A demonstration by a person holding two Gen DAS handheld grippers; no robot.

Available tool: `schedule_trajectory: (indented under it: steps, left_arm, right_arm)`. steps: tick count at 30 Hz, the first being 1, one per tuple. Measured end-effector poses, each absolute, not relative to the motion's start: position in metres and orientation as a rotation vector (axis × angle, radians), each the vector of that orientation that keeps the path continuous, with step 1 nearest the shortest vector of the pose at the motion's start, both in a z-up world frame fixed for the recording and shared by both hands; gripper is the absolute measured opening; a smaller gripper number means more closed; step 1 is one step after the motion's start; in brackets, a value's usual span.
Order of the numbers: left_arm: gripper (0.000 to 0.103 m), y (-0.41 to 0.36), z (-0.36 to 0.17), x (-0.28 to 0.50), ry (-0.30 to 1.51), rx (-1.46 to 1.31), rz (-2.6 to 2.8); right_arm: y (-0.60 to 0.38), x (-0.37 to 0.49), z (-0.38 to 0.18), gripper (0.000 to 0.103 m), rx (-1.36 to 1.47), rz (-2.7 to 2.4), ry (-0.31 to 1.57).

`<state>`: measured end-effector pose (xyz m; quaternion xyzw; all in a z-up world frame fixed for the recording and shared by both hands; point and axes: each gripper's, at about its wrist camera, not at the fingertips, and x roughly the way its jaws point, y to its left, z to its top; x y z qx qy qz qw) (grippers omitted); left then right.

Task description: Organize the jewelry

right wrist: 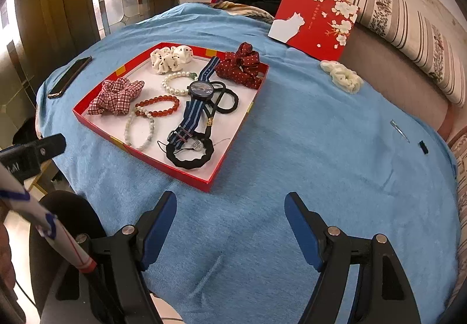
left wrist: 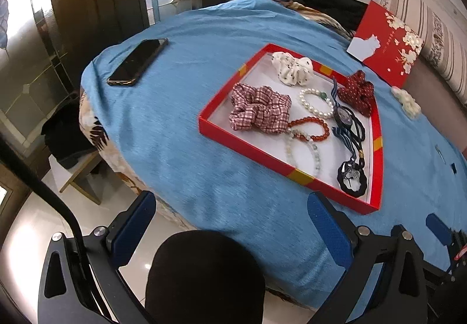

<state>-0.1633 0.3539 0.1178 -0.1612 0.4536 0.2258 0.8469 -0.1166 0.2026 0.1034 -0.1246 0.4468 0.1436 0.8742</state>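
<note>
Shallow red cardboard tray [right wrist: 99,122], white inside, flat on the blue cloth.

In the tray:
- red-and-white checked fabric scrunchie [right wrist: 116,98], at the left corner
- white scrunchie with dark dots [right wrist: 170,57], at the far edge
- dark red scrunchie with white dots [right wrist: 242,66], draped over the right rim
- white pearl bracelet [right wrist: 178,83], centre
- orange-red bead bracelet [right wrist: 159,106], touching a pale stone bead bracelet [right wrist: 140,130]
- wristwatch on a blue striped strap [right wrist: 201,89], laid diagonally
- black hair ties [right wrist: 189,153], tangled near the watch

Outside the tray: cream scrunchie [right wrist: 343,76], well apart to the right, on the cloth.
</note>
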Motion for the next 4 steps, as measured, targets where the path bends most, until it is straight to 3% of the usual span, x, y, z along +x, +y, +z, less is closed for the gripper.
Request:
schedule_trajectory:
  steps: [4]
  left_arm:
    - [0.103, 0.345, 0.126, -0.162, 0.962, -0.314, 0.468]
  right_arm:
    - [0.187, -0.115, 0.103, 0.081, -0.204, 0.304, 0.942]
